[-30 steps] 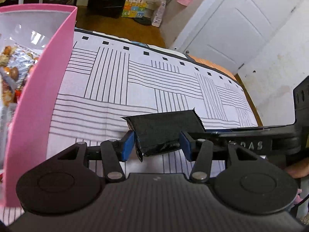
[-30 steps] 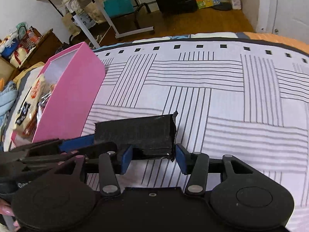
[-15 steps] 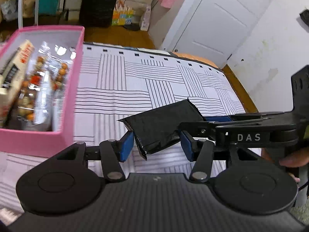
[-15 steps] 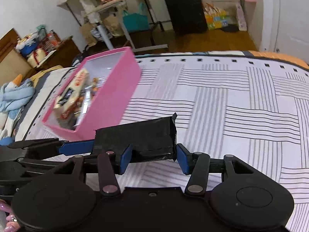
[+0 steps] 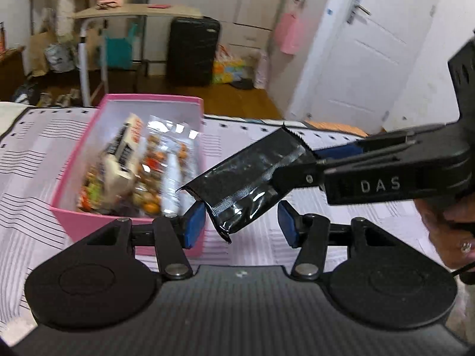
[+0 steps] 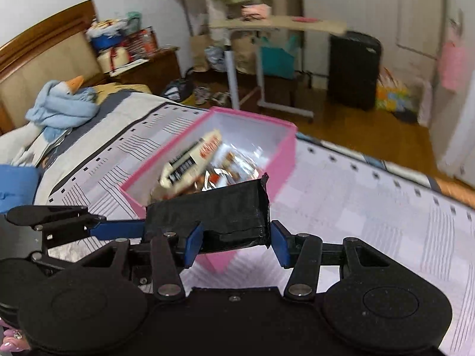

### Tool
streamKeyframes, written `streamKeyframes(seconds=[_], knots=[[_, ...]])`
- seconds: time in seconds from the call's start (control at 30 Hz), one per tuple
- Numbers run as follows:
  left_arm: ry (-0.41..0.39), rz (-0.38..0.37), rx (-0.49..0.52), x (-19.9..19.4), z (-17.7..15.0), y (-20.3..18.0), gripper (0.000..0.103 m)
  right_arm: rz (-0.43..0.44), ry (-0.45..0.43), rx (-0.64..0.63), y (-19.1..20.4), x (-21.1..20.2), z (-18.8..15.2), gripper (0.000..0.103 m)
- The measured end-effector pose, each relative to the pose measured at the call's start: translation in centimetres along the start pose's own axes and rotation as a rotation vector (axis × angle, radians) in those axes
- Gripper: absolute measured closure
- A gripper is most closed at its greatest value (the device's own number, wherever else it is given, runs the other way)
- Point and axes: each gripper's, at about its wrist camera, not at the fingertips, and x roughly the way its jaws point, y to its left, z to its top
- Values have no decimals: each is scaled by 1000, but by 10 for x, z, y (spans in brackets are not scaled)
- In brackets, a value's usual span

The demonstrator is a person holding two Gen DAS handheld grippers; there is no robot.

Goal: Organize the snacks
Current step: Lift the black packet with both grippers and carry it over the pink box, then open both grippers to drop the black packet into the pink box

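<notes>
Black foil packet [image 5: 249, 178] hangs in the air between my two tools, one end clamped in the blue pads of my left gripper [image 5: 240, 222], the other end pinched in my right gripper [image 6: 236, 238], which reaches in from the side. Both sets of jaws are closed on it, and it tilts with its serrated end highest. It sits over the near corner of the pink box [image 5: 89, 222], which stands on the striped bed cover [image 5: 35, 160] with other snacks [image 5: 148, 160] piled inside.
</notes>
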Motion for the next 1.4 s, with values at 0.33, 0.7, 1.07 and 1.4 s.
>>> streamKeyframes(seconds=[0.33,0.7,1.07,1.4], knots=[[-14,140,-81,29,17,55,52,97,5,-123,15,69,42,47],[1,243,-56,67,17,72,39,91,-55,-74,5,107,34,47],[-7,172,-122,36,11,72,35,28,-126,42,-1,45,9,46],[-13,170,-23,-13,12,32,35,-57,-209,94,9,-46,-26,45]])
